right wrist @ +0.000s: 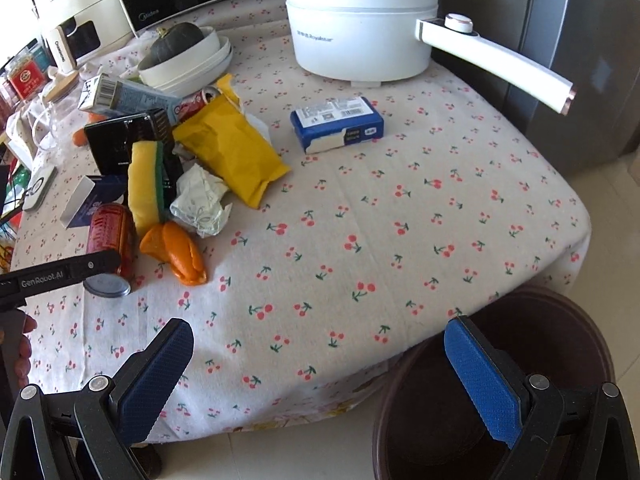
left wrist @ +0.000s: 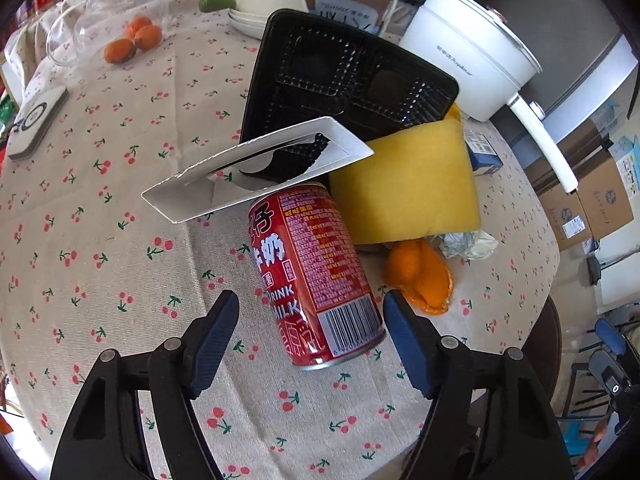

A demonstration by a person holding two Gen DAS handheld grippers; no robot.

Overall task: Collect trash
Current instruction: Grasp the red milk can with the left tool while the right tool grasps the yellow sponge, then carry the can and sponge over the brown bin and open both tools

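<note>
Left wrist view: my left gripper (left wrist: 310, 322) straddles, spread, the lying red milk can (left wrist: 316, 276); my right gripper (right wrist: 318, 364) hangs spread above the seemingly empty brown bin (right wrist: 560, 320), so I judge collection barely begun.

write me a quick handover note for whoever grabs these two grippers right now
Left gripper: open, fingers either side of the red milk drink can lying on its side on the cherry-print tablecloth; not closed on it yet.
Right gripper: open, empty, at the table edge above the dark brown round bin on the floor.
Trash pile: black plastic meal tray, yellow sponge, orange peel, crumpled white paper, yellow padded envelope, blue and white carton.
Done: nothing visibly binned.
Left: grip the can, bin it, then the rest.
</note>
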